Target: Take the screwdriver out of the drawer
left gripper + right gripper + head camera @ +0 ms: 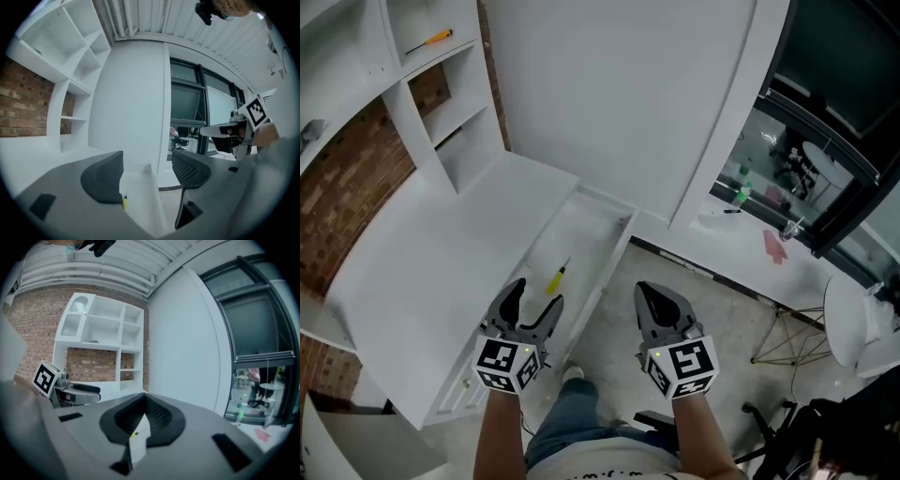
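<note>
hand-held grippers (pixel 536 298) (pixel 651 292): 2 | screwdrivers (pixel 555 278) (pixel 431 40): 2 | open drawer (pixel 574 232): 1 | shelf unit (pixel 417 122): 1 | white desk (pixel 422 272): 1

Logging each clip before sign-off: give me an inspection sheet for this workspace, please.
Surface: white desk, its drawer pulled open.
Job's things: yellow-handled screwdriver lies in the drawer, untouched.
Clutter: orange-handled screwdriver on the white shelf unit.
Grippers: left gripper open, empty, short of the yellow-handled screwdriver; right gripper shut, empty, over the floor.
Cables: nothing seen.
Surroundings: brick wall, windows.
</note>
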### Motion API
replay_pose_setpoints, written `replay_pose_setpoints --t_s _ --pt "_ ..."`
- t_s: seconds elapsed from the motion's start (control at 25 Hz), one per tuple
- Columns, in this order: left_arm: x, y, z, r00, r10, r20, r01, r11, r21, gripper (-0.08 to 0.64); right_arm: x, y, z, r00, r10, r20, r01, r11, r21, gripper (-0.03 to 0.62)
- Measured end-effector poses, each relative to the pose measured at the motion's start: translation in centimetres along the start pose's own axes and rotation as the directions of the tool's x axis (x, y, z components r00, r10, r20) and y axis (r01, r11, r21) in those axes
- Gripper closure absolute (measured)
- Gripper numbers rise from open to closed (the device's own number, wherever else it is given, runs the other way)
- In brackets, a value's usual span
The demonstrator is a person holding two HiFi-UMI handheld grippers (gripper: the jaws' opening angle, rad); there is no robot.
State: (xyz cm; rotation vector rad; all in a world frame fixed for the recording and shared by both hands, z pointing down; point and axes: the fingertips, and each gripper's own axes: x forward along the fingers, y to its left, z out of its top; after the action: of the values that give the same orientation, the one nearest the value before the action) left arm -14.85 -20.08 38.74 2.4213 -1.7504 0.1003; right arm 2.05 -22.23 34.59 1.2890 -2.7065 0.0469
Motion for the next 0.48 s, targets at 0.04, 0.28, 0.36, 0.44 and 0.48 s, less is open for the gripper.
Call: replay_pose_setpoints --t_s 0.04,0.28,0.36,0.44,0.48 --pt "1.0 1.0 -0.3 1.000 -0.012 -0.016 0.011 1.000 -0.006 0.244 1.3 -0.1 -0.2 1.000 -0.009 -0.012 0.009 1.000 0.004 0.582" --pt "5.9 4.9 -3.7 0.988 -0.083 -0.128 0.079 0.996 -0.038 0.244 6.3 -1.7 -3.2 0.990 -0.096 -0.105 0.106 0.990 0.093 0.582" --pt "7.0 5.8 -5.2 0.981 -0.102 -0.166 0.095 0.994 -0.048 0.245 7.3 -2.3 -4.4 0.984 -0.124 -0.130 0.141 0.980 0.138 0.582" --pt "8.1 6.4 -6.7 0.972 -0.116 -0.204 0.106 0.993 -0.059 0.245 8.0 -2.8 -5.8 0.976 -0.143 -0.164 0.168 0.973 0.155 0.581" --pt "8.6 6.5 -7.5 0.966 -0.125 -0.225 0.113 0.992 -0.064 0.245 8.3 -3.0 -6.4 0.972 -0.147 -0.182 0.177 0.971 0.160 0.581"
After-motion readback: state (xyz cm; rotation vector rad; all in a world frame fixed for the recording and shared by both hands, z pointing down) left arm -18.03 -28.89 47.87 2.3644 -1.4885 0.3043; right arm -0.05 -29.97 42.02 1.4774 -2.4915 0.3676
